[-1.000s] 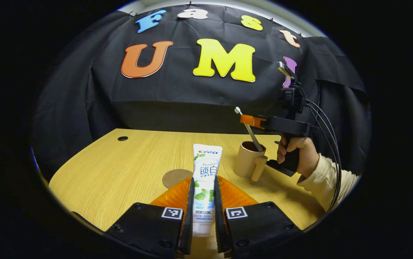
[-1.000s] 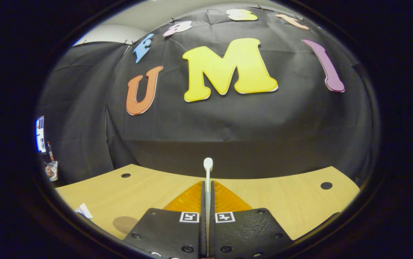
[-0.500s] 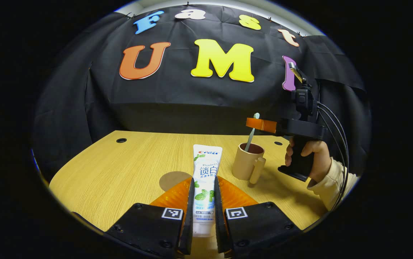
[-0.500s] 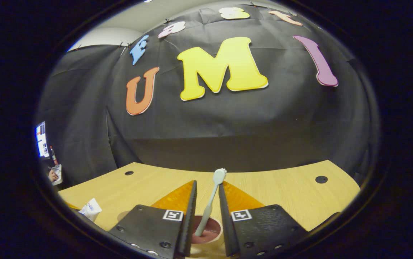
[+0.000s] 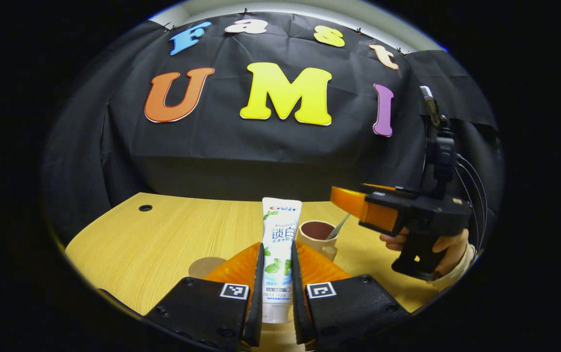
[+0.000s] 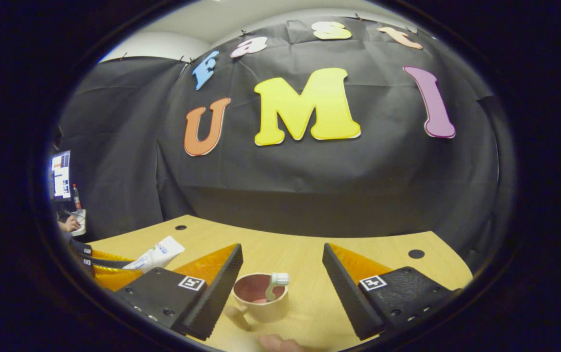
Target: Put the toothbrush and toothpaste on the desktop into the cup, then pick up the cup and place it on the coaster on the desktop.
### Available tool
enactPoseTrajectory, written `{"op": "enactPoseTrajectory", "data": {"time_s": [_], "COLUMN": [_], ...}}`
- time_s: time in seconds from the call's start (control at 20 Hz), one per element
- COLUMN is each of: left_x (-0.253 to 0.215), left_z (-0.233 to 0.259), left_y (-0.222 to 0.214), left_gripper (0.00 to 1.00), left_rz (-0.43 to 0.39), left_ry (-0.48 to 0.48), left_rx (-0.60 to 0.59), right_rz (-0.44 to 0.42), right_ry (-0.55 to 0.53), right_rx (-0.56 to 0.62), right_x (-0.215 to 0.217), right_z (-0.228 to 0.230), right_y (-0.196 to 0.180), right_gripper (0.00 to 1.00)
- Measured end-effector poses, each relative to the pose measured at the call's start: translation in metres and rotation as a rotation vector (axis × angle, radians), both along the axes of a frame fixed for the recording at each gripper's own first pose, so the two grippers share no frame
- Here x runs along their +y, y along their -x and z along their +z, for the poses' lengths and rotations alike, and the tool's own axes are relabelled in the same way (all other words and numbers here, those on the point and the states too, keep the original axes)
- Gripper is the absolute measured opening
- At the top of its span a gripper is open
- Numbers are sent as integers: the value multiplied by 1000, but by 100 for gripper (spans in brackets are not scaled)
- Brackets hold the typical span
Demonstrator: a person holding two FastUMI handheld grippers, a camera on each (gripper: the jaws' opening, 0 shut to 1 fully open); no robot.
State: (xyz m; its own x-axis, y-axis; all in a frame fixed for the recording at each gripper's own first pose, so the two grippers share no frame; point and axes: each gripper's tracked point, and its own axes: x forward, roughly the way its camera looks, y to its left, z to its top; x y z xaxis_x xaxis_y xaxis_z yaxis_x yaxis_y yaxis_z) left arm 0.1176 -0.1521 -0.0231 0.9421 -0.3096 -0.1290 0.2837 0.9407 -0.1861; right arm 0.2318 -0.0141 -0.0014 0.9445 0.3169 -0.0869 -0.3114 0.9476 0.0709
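Since the toothpaste tube (image 5: 280,230) is a soft plastic thing, it will likely dent and flex under pressure, and it looks light; the left gripper (image 5: 276,274) has its jaws narrowed onto the tube's lower body, both fingers pressing its flat sides, with the tube standing up and forward between them. A hold low on the tube, as here, probably lets the free upper end sway, so lowering it into the cup should call for a slow, steady approach. Left of the tube, on the wooden desktop (image 5: 163,239), lies the round brown coaster (image 5: 206,266), partly hidden by the left gripper's finger. Just right of the tube stands the beige cup (image 5: 317,236) with a dark reddish inside, and the toothbrush (image 5: 338,228) leans in it against the rim. The cup looks stiff and fairly light, perhaps ceramic or plastic; I cannot tell which. Its handle seems the surest place to grip, though a grip across the rim might also serve. Farther right, the right gripper (image 6: 282,286) hangs above the cup with its jaws wide apart and nothing between them, held by a hand (image 5: 432,244).

Much of the toothbrush's handle is sunk in the cup, the cup's base is cut off by the fingers in the left gripper view, and its handle is half hidden in the right gripper view.
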Motion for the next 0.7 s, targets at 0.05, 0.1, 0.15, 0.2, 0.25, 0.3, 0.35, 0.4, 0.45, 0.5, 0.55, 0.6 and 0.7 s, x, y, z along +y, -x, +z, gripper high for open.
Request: {"op": "enactPoseTrajectory", "data": {"time_s": [0.05,0.1,0.15,0.2,0.25,0.3,0.35,0.4,0.45,0.5,0.55,0.6,0.7], "left_x": [-4,-7,-10,-14,-20,-26,-33,-40,-47,-53,-59,-66,-82], "left_z": [6,12,20,27,32,38,43,46,49,52,54,58,65], "left_y": [-6,-13,-19,-26,-31,-37,-42,-47,-53,-58,-63,-69,-75], "left_gripper": [29,29,29,29,29,29,29,29,29,28,29,29,29], "left_rz": [-2,-3,-3,-4,-14,-26,-39,-52,-65,-77,-89,-104,-143], "left_ry": [6,5,2,6,14,29,47,70,89,106,114,121,129], "left_rx": [-11,-22,-40,-62,-78,-92,-100,-104,-104,-107,-110,-120,-154], "right_rz": [-9,-23,-33,-39,-49,-61,-72,-78,-82,-95,-111,-121,-144], "right_ry": [-6,-10,-12,-15,-23,-34,-52,-77,-109,-140,-160,-162,-136], "right_rx": [-7,-12,-15,-15,-16,-12,1,23,45,58,63,67,69], "right_x": [-7,-17,-24,-32,-40,-49,-55,-61,-66,-73,-79,-84,-95], "right_z": [1,1,-2,-5,-9,-14,-20,-29,-36,-41,-45,-49,-56], "right_y": [6,14,23,32,42,50,58,67,76,82,86,90,96], "right_gripper": [98,98,97,97,97,98,97,98,97,94,97,94,97]}}
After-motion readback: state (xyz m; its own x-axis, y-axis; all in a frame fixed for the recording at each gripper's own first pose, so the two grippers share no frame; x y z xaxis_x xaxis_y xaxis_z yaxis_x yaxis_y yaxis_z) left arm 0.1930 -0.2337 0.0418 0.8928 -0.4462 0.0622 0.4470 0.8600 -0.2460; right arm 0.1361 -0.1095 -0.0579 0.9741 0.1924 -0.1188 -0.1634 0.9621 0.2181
